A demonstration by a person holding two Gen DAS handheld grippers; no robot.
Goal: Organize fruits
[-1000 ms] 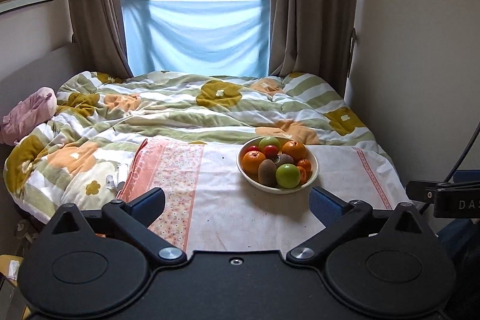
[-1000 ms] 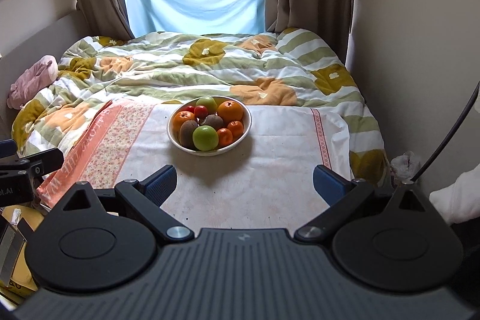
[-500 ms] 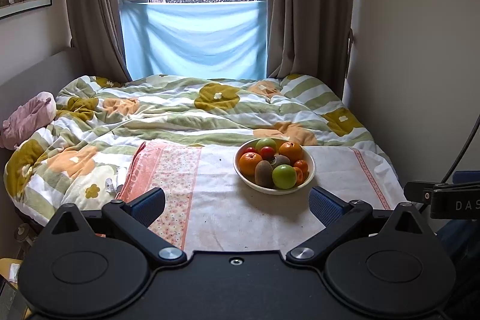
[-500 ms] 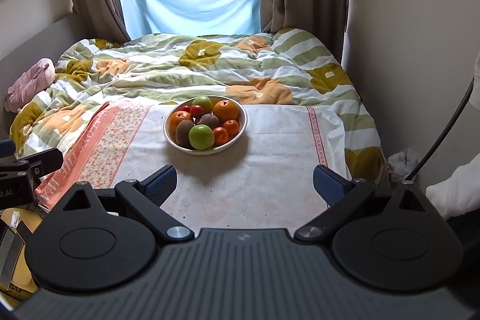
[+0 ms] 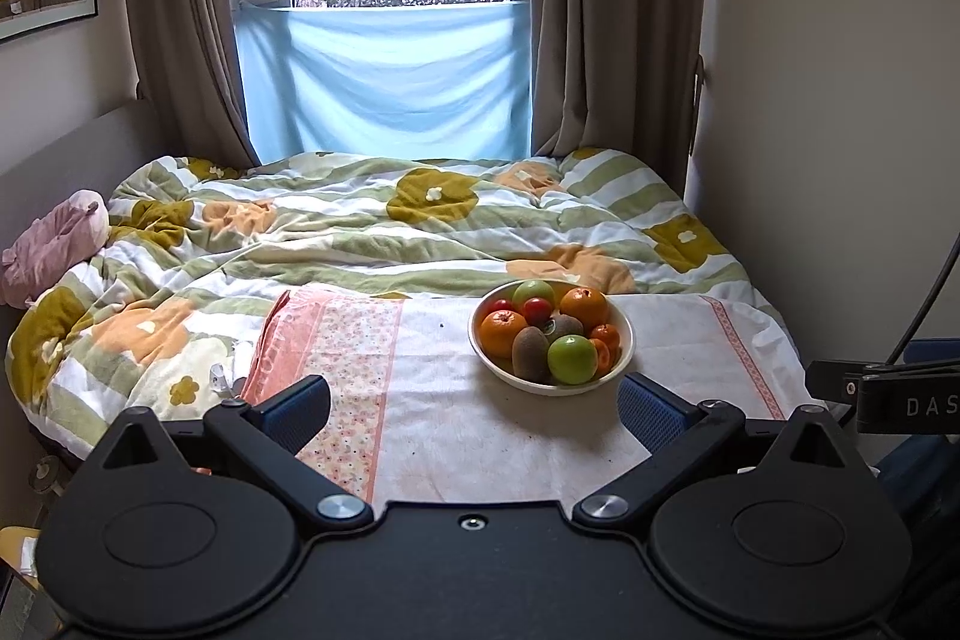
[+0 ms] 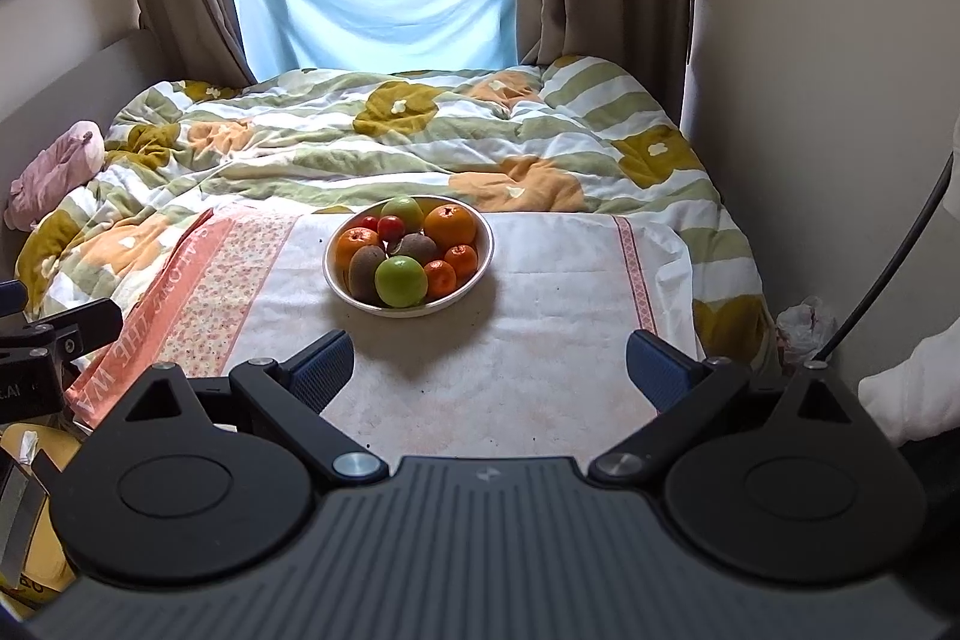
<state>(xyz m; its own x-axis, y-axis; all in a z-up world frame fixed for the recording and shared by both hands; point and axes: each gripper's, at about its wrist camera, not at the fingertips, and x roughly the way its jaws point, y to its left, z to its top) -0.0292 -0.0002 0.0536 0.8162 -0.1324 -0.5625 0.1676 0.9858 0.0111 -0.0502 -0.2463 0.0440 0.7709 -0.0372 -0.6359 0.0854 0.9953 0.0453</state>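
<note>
A white bowl [image 5: 624,346] [image 6: 480,268] stands on a cloth at the foot of a bed. It holds oranges [image 5: 503,331], green apples [image 5: 572,359] [image 6: 401,281], kiwis [image 5: 530,353], small tangerines and small red fruits, several pieces in all. My left gripper [image 5: 474,409] is open and empty, short of the bowl and slightly left of it. My right gripper [image 6: 489,370] is also open and empty, short of the bowl, which lies ahead and a little left.
The white cloth [image 5: 432,400] has a pink flowered band on its left. Behind it lies a rumpled flowered duvet [image 5: 372,226]. A wall [image 5: 840,100] runs along the right, and a pink bundle [image 5: 54,244] sits at the left. A white sleeve [image 6: 912,400] shows at the right.
Both views have tilted slightly upward, so the bowl sits lower in frame and more window shows. Both grippers stay open and hold nothing.
</note>
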